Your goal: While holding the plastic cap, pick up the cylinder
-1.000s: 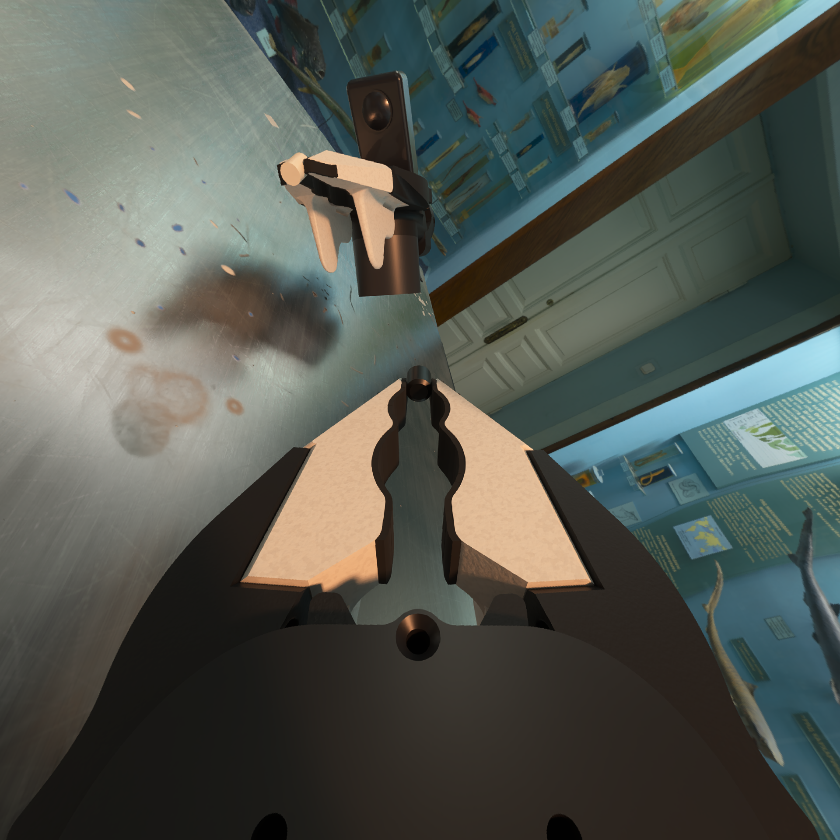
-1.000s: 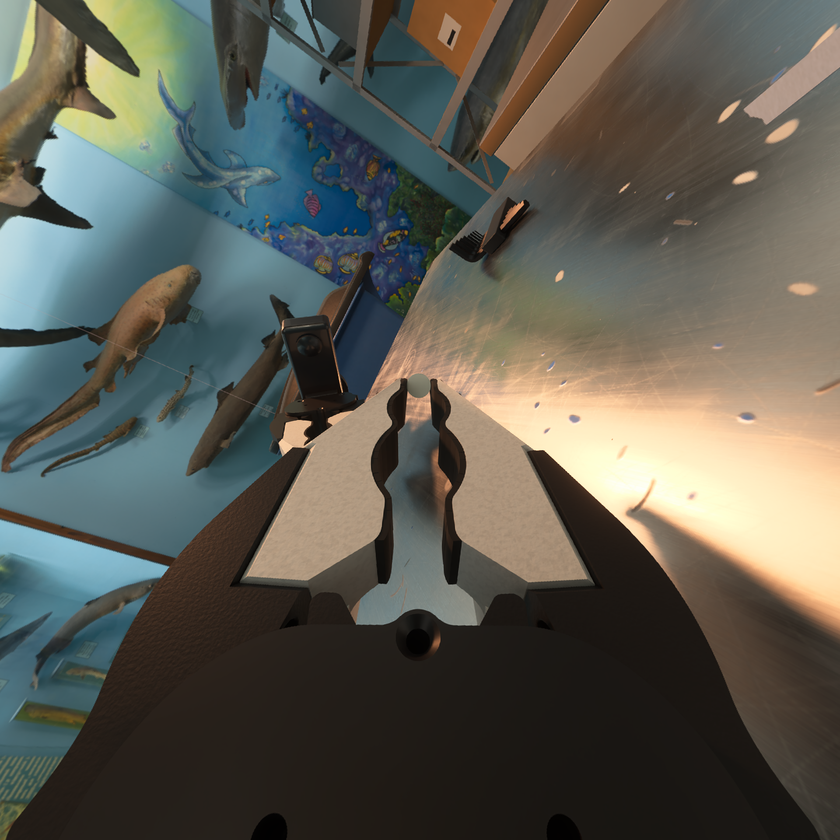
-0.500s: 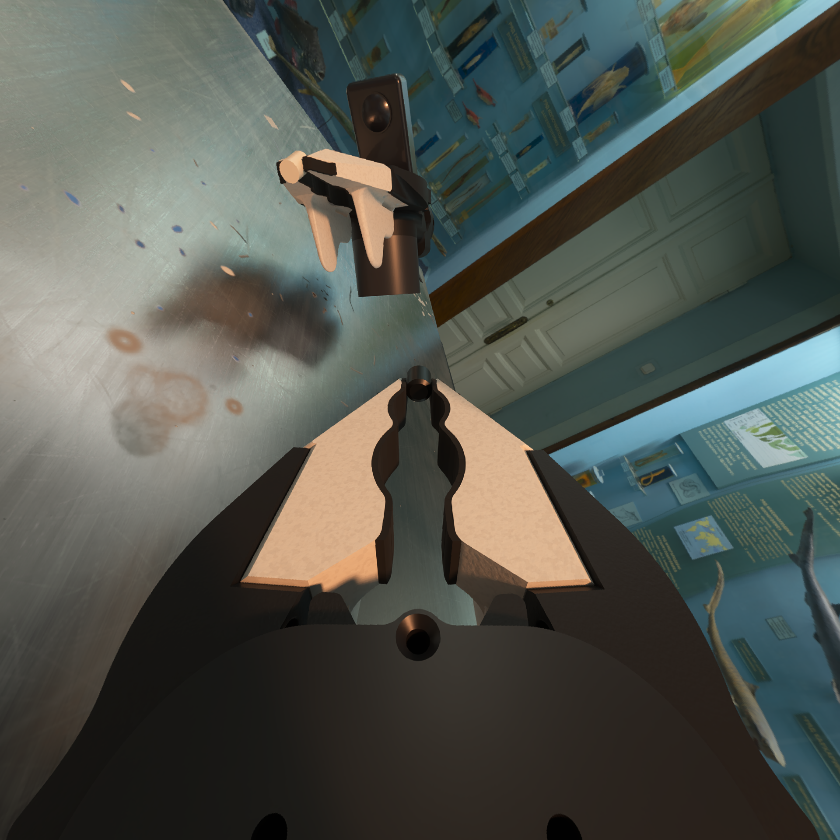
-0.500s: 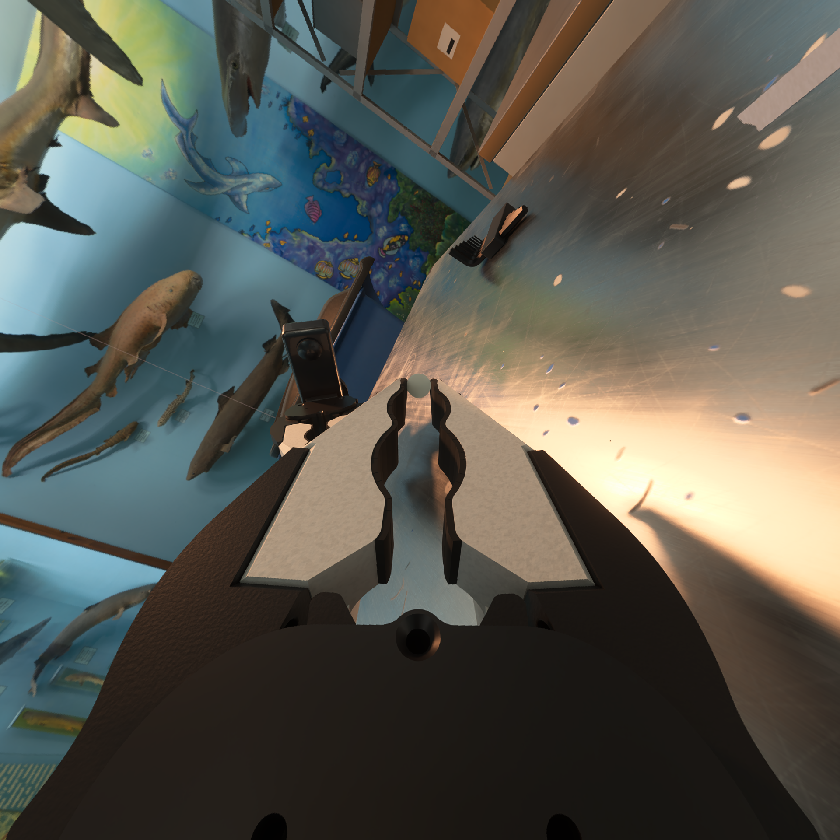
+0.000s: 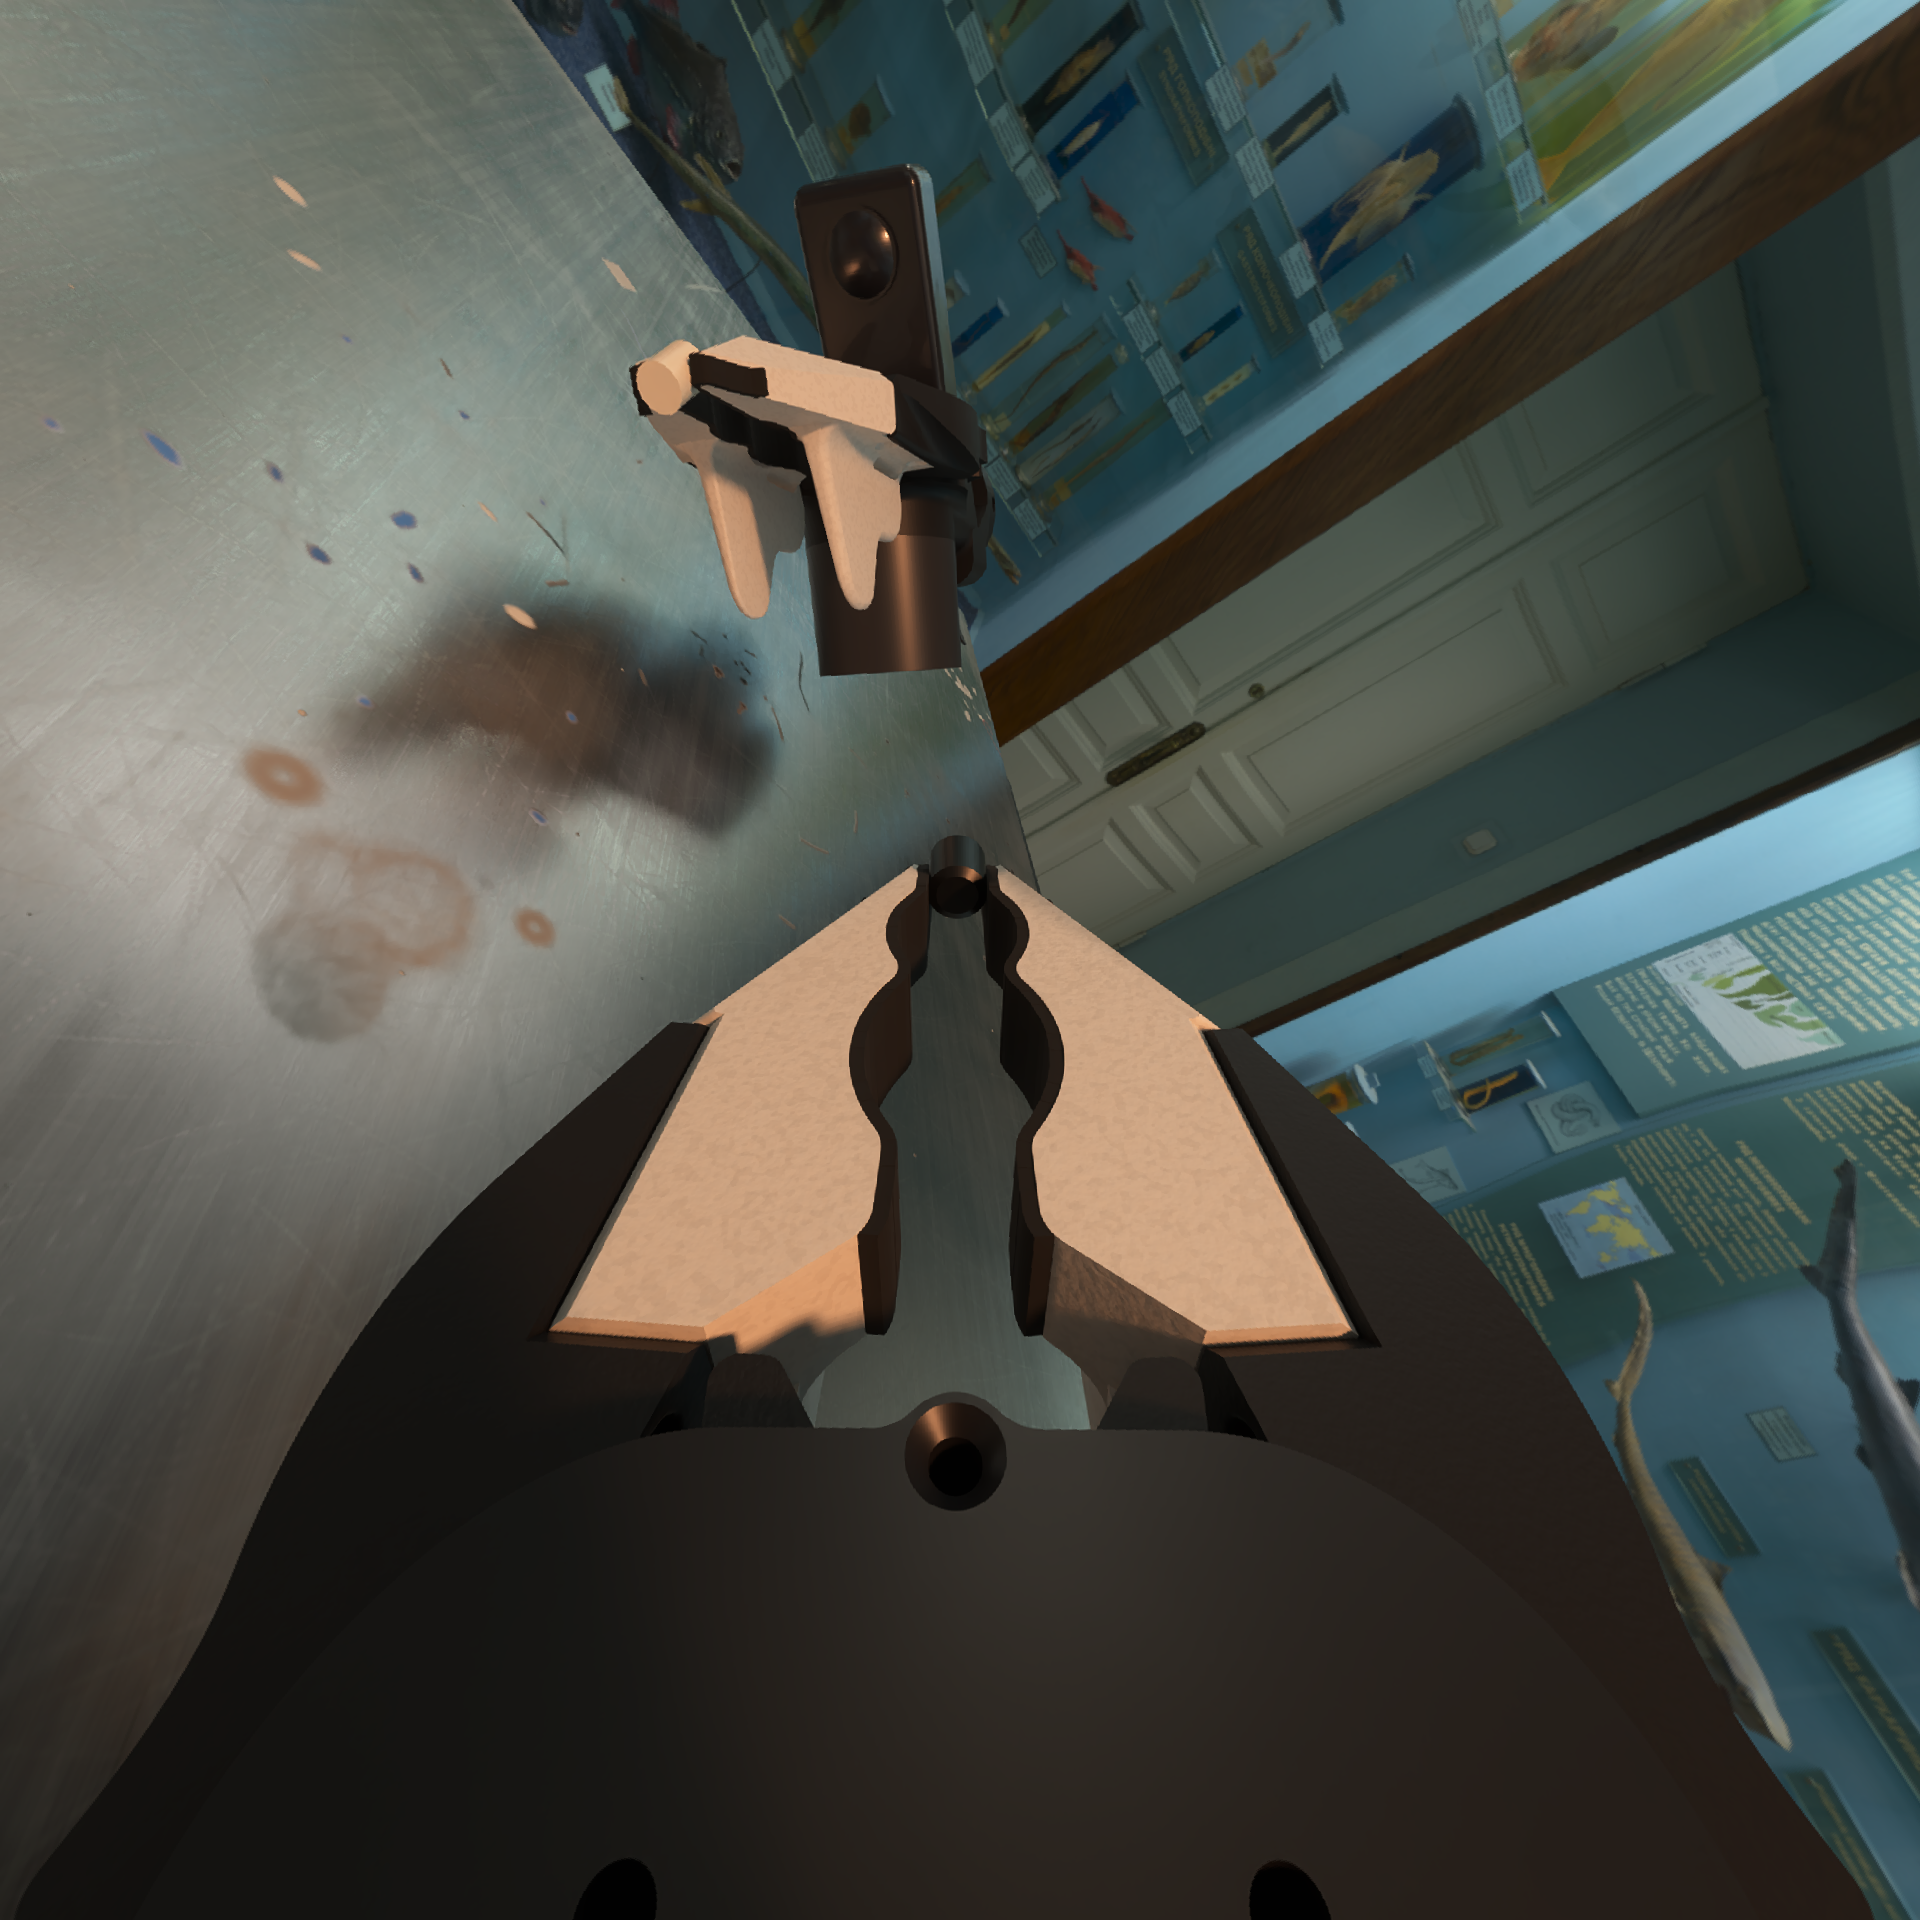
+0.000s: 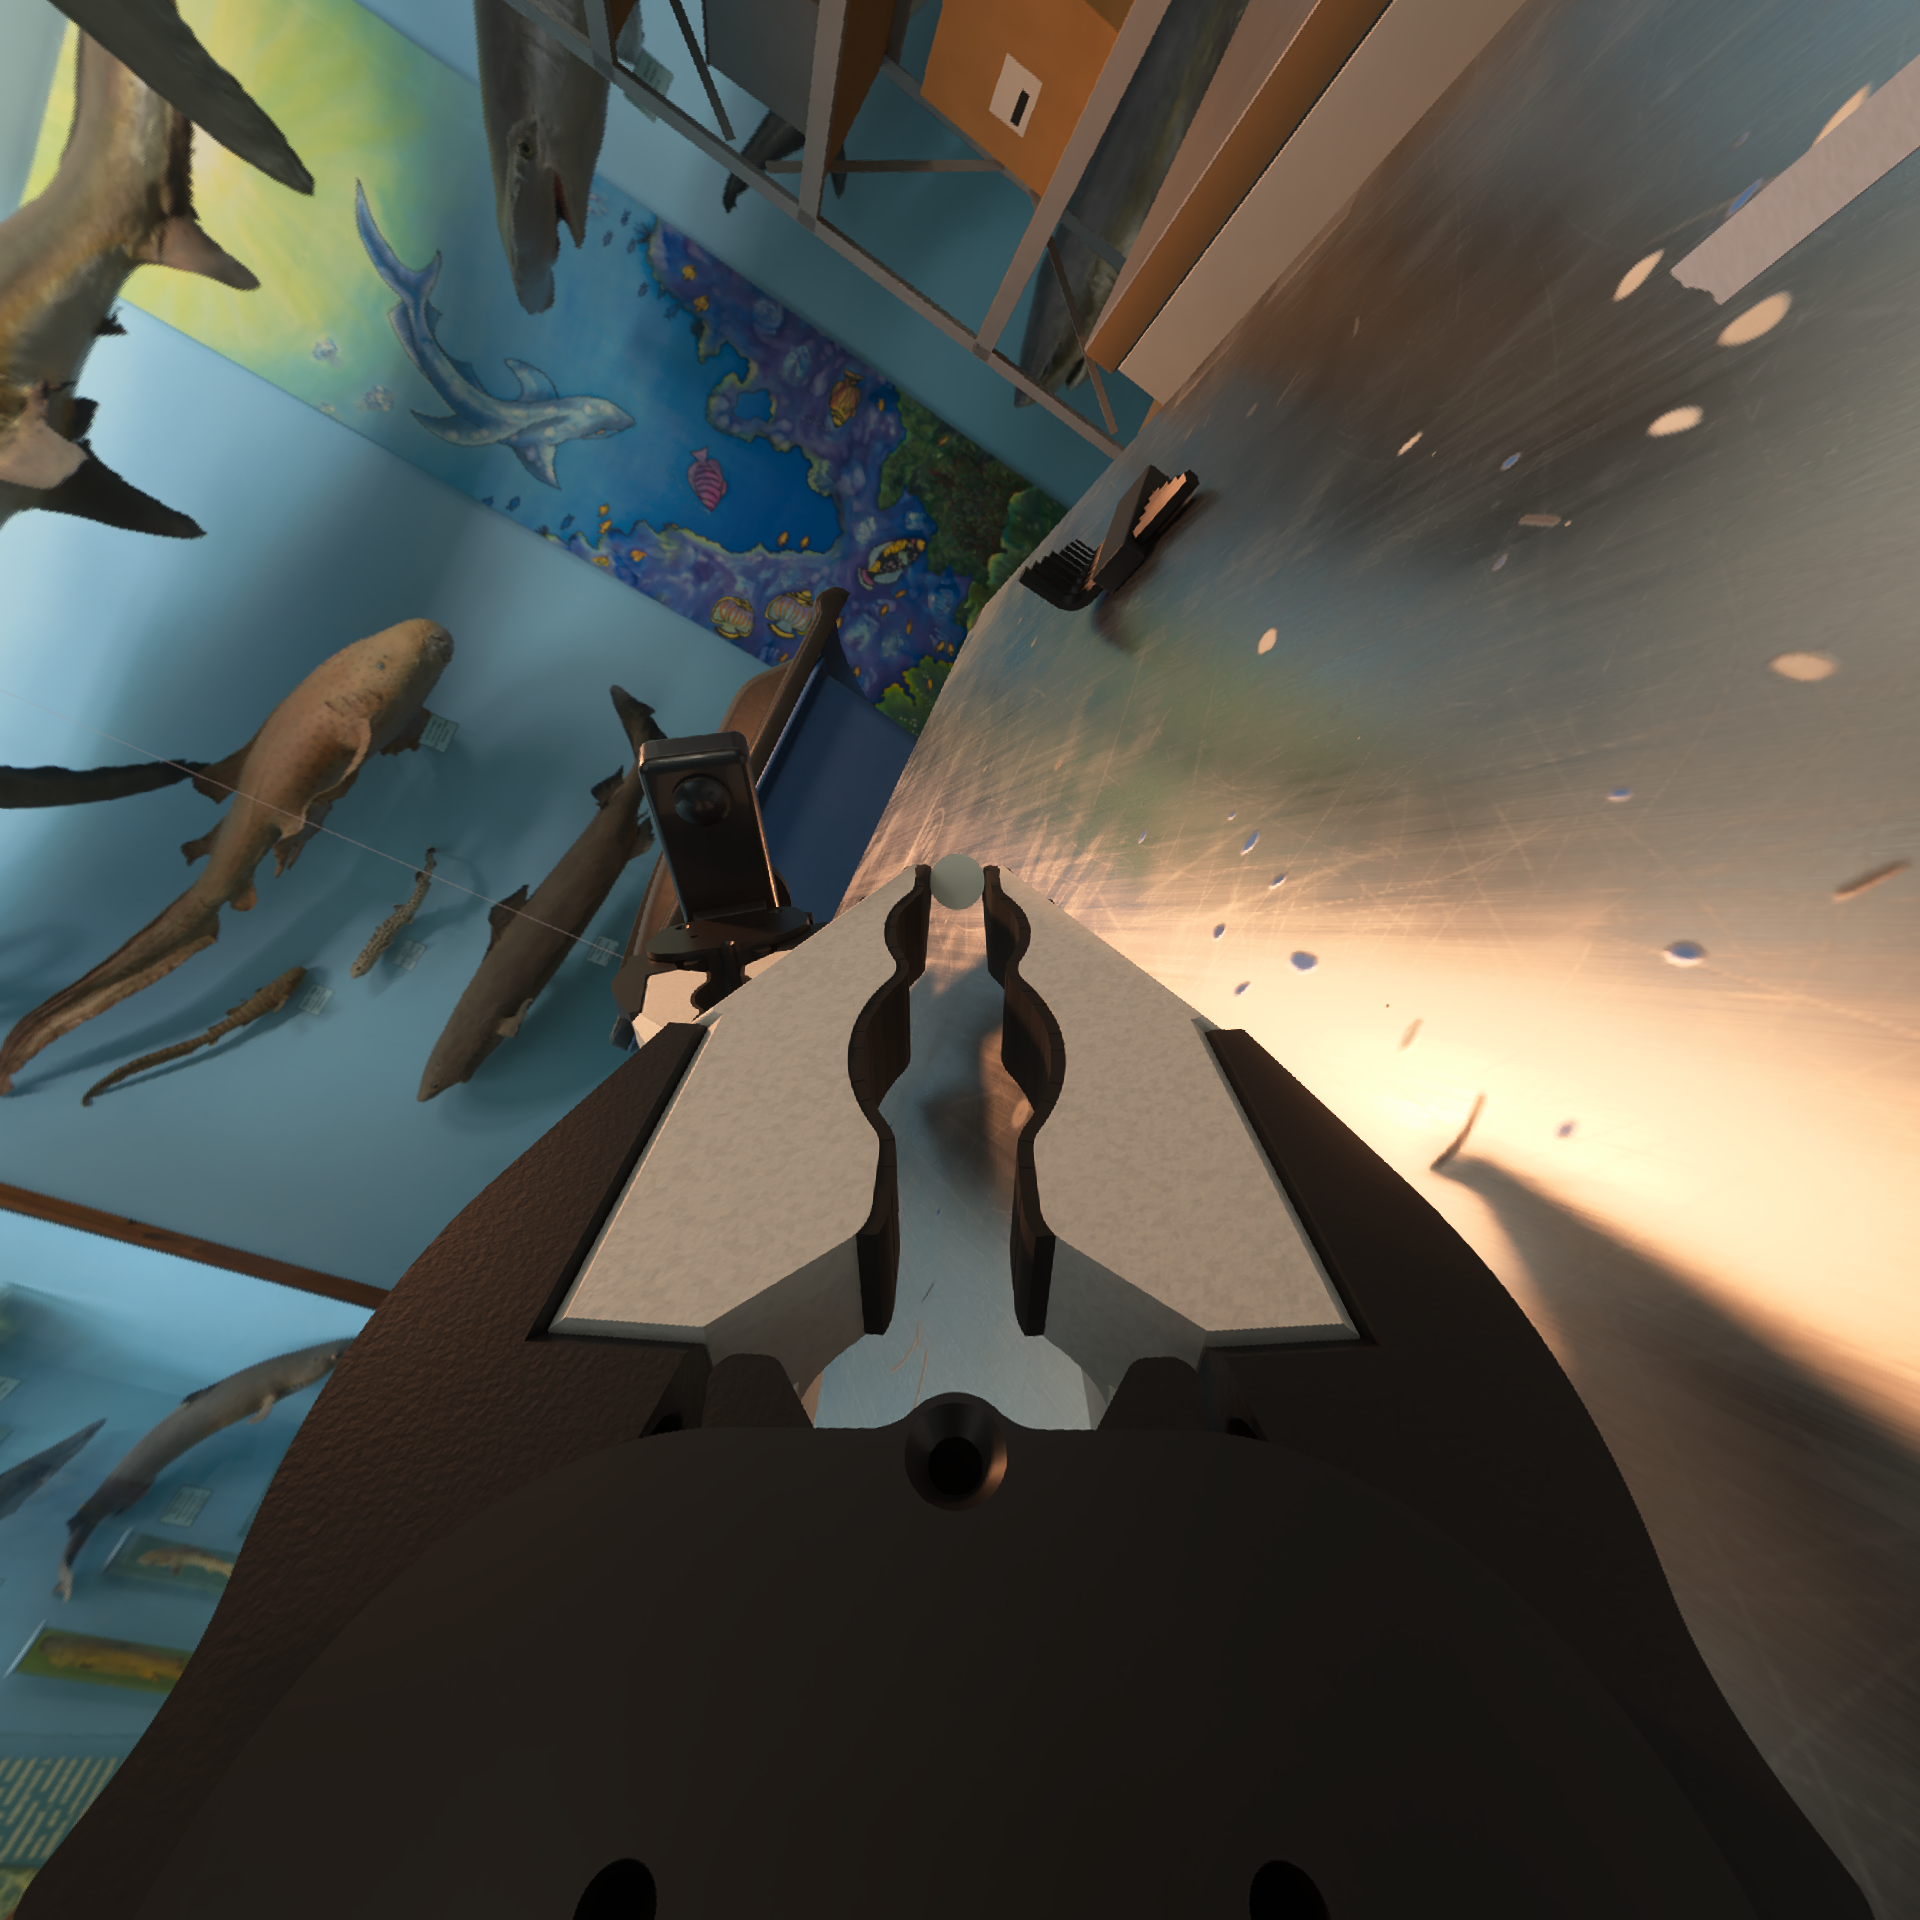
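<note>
1. Left view matches the picture from half a second back: nothing has shifted, framing the same.
2. Right view drifted a trifle since a second ago; the black clip (image 6: 1117, 535) and the pale flecks near it sit slightly lower in frame. From half a second ago to now, no change seen.
3. Left gripper (image 5: 957, 894): fingers drawn close, pinching a small dark cylinder (image 5: 956, 878) at the very tips. Cylinder is off the table (image 5: 208, 1039), held above it.
4. Right gripper (image 6: 957, 885): fingers likewise close, pinching the pale, rounded cap (image 6: 956, 881) at the tips, clear of the table (image 6: 1558, 831).
5. Seen from the left view, the right gripper (image 5: 665, 390) hangs beyond the cylinder, above the table; the cap (image 5: 665, 382) shows as a pale stub at its tips. Its soft shadow lies on the table between it and the cylinder.
6. Seen from the right view, the left gripper (image 6: 717, 935) is left of the cap and mostly hidden behind the near finger; only its dark camera mount and base show. Its tips and the cylinder cannot be seen here.
7. Only the end of the cylinder shows past the tips; its length is hidden.
8. Clip lies near the table's far edge, well beyond the cap; its detail is too small to read.
9. Brown ring stains (image 5: 353, 914) mark the table left of the cylinder.
</note>
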Robot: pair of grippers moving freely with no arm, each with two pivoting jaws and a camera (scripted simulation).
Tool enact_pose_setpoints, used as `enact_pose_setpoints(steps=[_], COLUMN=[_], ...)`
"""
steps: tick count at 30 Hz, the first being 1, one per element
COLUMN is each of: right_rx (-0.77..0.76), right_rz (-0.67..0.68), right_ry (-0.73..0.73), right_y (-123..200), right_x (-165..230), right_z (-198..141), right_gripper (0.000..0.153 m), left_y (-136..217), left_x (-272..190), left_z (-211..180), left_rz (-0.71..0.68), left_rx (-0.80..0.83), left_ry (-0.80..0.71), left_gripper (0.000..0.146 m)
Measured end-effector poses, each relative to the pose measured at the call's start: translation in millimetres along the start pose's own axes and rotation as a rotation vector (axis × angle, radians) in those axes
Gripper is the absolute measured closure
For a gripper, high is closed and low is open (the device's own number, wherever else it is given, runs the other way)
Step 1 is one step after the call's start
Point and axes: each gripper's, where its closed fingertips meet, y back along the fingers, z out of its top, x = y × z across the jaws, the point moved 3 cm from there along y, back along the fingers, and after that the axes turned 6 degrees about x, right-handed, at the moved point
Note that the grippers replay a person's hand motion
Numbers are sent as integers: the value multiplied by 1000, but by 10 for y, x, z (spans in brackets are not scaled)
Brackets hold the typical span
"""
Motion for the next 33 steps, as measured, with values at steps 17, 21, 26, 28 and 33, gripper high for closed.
enact_pose_setpoints(steps=[17, 21, 26, 28, 33], right_rx=[13, 22, 38, 48, 101], right_rz=[-40, -72, -137, -182, -353], right_ry=[16, 33, 80, 123, 335], right_y=[5, -1, -5, -4, -15], right_x=[-37, -55, -88, -107, -132], right_z=[-9, -15, -25, -25, -28], right_gripper=[143, 143, 143, 143, 143], left_y=[-3, -5, -7, -8, -10], left_x=[2, 3, 6, 7, 7], left_z=[-2, -4, -6, -6, -6], left_rz=[-1, -1, -1, 0, -1], left_rx=[2, 4, 4, 5, 6], left_ry=[2, 3, 4, 4, 4], left_gripper=[137, 137, 137, 137, 137])
